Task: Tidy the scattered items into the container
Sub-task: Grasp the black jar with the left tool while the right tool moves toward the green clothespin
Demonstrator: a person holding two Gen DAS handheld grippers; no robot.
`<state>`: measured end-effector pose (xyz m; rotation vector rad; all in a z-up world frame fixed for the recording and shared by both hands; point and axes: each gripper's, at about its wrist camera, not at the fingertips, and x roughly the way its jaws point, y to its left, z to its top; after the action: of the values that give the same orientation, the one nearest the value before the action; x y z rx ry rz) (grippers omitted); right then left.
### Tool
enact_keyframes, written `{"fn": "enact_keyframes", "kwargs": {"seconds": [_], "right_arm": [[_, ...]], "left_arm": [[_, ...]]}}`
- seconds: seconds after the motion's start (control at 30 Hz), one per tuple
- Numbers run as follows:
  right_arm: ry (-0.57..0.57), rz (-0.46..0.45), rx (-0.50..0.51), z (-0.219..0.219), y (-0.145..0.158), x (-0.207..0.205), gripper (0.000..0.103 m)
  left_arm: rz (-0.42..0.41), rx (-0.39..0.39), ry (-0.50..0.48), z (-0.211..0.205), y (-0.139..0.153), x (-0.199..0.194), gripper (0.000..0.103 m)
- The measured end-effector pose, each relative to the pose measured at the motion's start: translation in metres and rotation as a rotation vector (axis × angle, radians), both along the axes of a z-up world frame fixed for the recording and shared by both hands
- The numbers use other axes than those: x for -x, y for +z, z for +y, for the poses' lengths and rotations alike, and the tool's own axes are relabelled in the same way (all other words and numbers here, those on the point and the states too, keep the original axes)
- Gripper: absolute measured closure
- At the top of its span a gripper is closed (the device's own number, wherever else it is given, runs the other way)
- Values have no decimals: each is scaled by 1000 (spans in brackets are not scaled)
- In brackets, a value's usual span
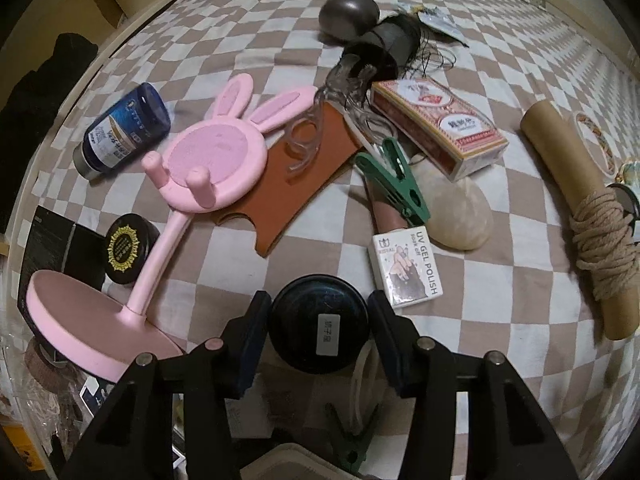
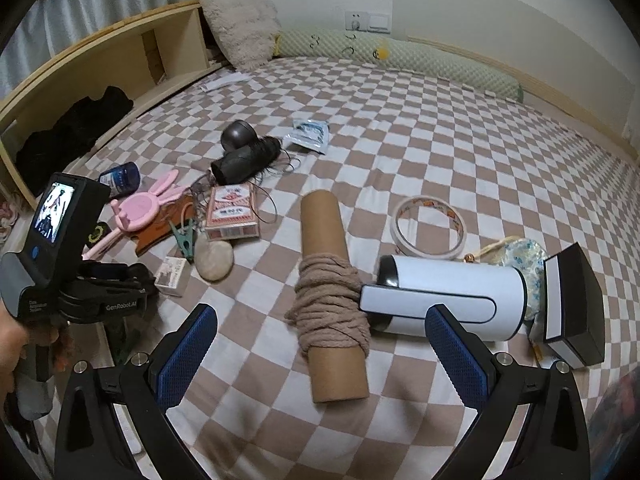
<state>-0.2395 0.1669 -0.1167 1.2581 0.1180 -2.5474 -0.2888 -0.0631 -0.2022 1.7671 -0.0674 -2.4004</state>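
Fingers of the left hand-held gripper (image 1: 319, 334) pinch a round black jar (image 1: 319, 324), held low over the checkered bed (image 1: 500, 272) near its front edge, just beside the pink rabbit stand (image 1: 176, 200). From the right wrist, the right hand-held gripper (image 2: 320, 354) hovers spread wide, straddling the rope-wrapped cardboard tube (image 2: 330, 292); the left hand-held gripper sits toward the bed's left edge.

The left gripper (image 1: 319, 322) has black angular arms, each carrying two round silver screws, and dark blue pads on its fingers (image 1: 256, 344). The right gripper (image 2: 320, 344) has the same black frame with silver screws, and bright blue pads with a fine grid texture. In the right wrist view, the left unit shows a grey-black body, small lit screen, blue round button and white "GenRobot.AI" lettering, gripped by a bare-skinned left hand (image 2: 12, 354).
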Motion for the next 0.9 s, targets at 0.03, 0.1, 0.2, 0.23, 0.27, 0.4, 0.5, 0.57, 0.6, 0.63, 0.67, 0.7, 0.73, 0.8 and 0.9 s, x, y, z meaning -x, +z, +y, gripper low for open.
{"fn": "enact_keyframes", "kwargs": {"seconds": [0.03, 0.1, 0.2, 0.23, 0.27, 0.4, 0.5, 0.57, 0.6, 0.63, 0.67, 0.7, 0.73, 0.8, 0.9], "right_arm": [[7, 0, 4, -3, 1, -1, 0], [22, 1, 12, -10, 2, -3, 0], [43, 2, 25, -20, 4, -5, 0], [50, 2, 29, -23, 4, -6, 0], [59, -1, 34, -27, 4, -7, 0], [100, -8, 25, -48, -4, -12, 0], [116, -18, 27, -59, -13, -15, 0], [126, -28, 22, -66, -20, -18, 1], [132, -33, 19, -70, -24, -19, 2], [136, -43, 27, -74, -27, -20, 6], [139, -54, 39, -78, -30, -20, 11], [141, -66, 52, -81, -33, -21, 12], [144, -85, 82, -85, -36, -21, 13], [144, -123, 137, -92, -42, -22, 13], [124, -192, 214, -104, -52, -21, 16]], "left_arm": [[7, -5, 0, 0, 3, 0, 53], [20, -15, 1, -1, 8, 1, 53], [41, -30, 3, -3, 17, 1, 53], [48, -35, 3, -3, 20, 1, 53], [55, -40, 3, -4, 22, 2, 53], [82, -60, 5, -5, 34, 2, 53], [95, -71, 7, -9, 39, 0, 53], [99, -75, 8, -14, 41, -4, 53], [101, -78, 9, -16, 42, -6, 53], [102, -80, 10, -18, 43, -8, 53], [104, -82, 10, -20, 43, -10, 53], [106, -85, 11, -23, 44, -12, 53], [108, -87, 11, -24, 45, -13, 53], [112, -92, 11, -26, 47, -15, 53], [113, -83, 8, -28, 48, -14, 53]]}}
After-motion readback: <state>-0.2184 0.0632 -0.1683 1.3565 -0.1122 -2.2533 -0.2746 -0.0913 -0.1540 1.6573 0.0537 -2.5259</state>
